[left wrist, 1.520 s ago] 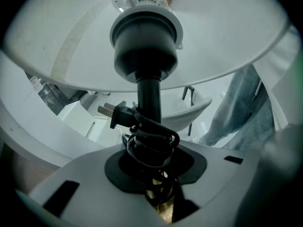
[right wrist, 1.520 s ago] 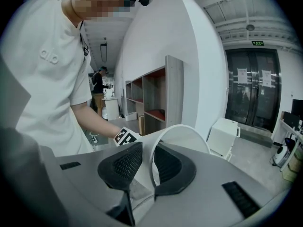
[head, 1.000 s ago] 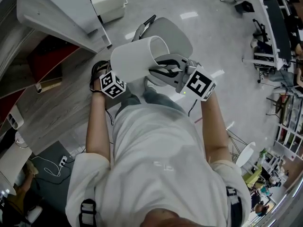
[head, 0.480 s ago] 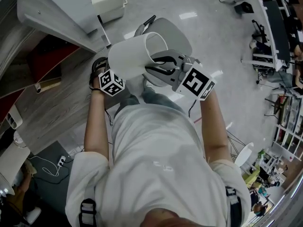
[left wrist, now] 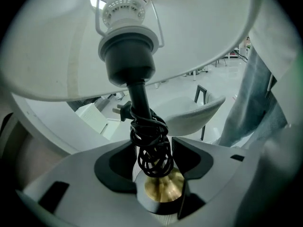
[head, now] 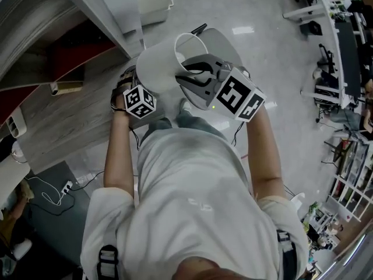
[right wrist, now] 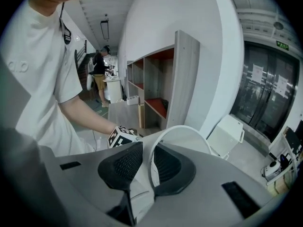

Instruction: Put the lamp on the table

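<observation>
Closest in, before the person's chest, the left gripper (left wrist: 154, 150) has its jaws opening wide. The lamp's (left wrist: 127, 60) black stem and coiled cord (left wrist: 151, 143) stand between them, above a brass base (left wrist: 163, 186). At its 3 o'clock, the right gripper (right wrist: 147, 167) pinches the rim of the white shade (head: 157, 69). The lamp is in the air, tilted, over a white chair (head: 226, 39). A wooden shelf unit (head: 99, 7) stands farther off at 10 o'clock.
</observation>
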